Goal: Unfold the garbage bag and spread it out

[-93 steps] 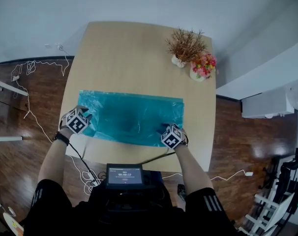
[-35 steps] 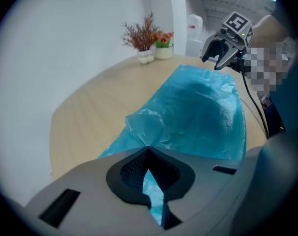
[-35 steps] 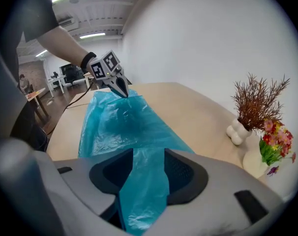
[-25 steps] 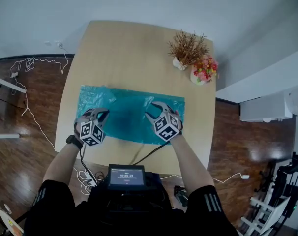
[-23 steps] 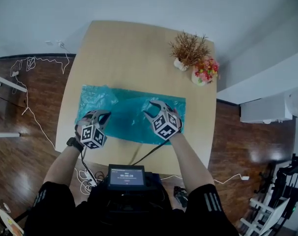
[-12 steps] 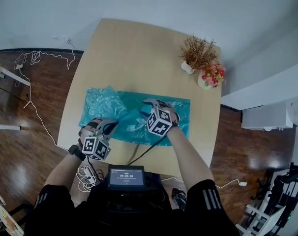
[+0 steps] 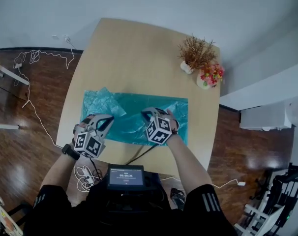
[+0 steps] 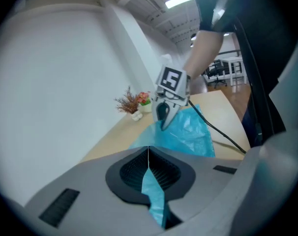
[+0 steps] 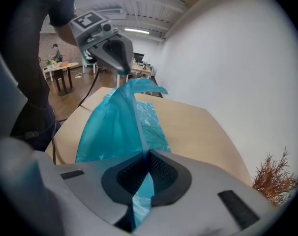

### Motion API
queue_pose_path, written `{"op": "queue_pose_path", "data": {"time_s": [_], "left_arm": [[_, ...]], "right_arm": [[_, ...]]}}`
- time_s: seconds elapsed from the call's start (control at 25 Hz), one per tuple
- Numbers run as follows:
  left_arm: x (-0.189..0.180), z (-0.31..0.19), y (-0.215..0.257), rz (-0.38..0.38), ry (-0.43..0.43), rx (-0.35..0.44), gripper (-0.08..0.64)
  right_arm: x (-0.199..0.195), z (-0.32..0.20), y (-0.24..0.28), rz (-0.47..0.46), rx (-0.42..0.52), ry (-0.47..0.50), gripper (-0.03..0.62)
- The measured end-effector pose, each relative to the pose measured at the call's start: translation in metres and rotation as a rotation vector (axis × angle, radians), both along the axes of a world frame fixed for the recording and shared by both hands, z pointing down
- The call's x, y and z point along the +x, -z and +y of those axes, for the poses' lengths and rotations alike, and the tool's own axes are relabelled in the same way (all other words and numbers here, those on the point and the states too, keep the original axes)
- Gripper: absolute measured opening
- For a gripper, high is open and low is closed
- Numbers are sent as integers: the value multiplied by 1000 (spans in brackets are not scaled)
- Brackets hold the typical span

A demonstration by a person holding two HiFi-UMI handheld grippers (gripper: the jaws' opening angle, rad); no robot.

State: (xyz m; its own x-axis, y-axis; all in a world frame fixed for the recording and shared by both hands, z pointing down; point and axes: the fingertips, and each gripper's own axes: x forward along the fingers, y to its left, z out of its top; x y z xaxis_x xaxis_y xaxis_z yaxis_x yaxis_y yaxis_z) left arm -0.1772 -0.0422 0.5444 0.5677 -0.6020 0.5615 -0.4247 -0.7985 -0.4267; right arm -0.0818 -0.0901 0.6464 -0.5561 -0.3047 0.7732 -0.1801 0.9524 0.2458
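Observation:
A teal garbage bag (image 7: 132, 128) lies stretched across the wooden table (image 7: 134, 53), its left end crumpled. My left gripper (image 7: 105, 120) is at the bag's near left part, shut on a fold of teal film (image 8: 154, 191). My right gripper (image 7: 148, 113) is at the bag's middle, shut on another fold (image 9: 139, 195). In the left gripper view the right gripper (image 8: 163, 124) pinches a raised sheet of bag (image 8: 193, 132). In the right gripper view the left gripper (image 9: 120, 65) holds up a peak of bag (image 9: 109, 127). The film hangs lifted between the two.
A dried plant in a white pot (image 7: 195, 53) and a pot of pink flowers (image 7: 211, 75) stand at the table's far right corner. A black cable (image 7: 139, 154) runs off the near edge toward a small screen (image 7: 124, 176). White cords (image 7: 31, 58) lie on the floor at left.
The right gripper's jaws, open half a second ago, have shut on the bag's middle. Both grippers have shifted slightly left, and the film between them has risen.

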Motion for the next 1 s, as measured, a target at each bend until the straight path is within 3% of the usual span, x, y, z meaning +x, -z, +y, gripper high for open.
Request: {"op": "queue_pose_path", "data": {"time_s": [0.08,0.16,0.28,0.44,0.6,0.68,0.8,1.0], "left_arm": [[-7,-24,27,11,39,30,6],[-15,-53,40,-2,72,1,6],[-12,-100,37,-44,112,-186,6],[1,-139,-25,-179,138,-504,8],[24,-143,-99,-372,125,-680,8],[30,-144,-133,-427,149,-704,55],[40,-143,-173,-419,164,-708,167],[44,-124,-222,-408,120,-737,175]], "right_arm": [[2,1,3,-1,8,3,17],[3,4,5,-9,11,2,17],[4,10,8,-16,20,-4,17],[2,22,8,-14,23,0,17],[4,29,3,-27,12,-10,17],[6,32,1,-34,5,-19,17],[9,35,-1,-51,-8,-36,17],[17,36,-10,-76,-30,-60,18]]}}
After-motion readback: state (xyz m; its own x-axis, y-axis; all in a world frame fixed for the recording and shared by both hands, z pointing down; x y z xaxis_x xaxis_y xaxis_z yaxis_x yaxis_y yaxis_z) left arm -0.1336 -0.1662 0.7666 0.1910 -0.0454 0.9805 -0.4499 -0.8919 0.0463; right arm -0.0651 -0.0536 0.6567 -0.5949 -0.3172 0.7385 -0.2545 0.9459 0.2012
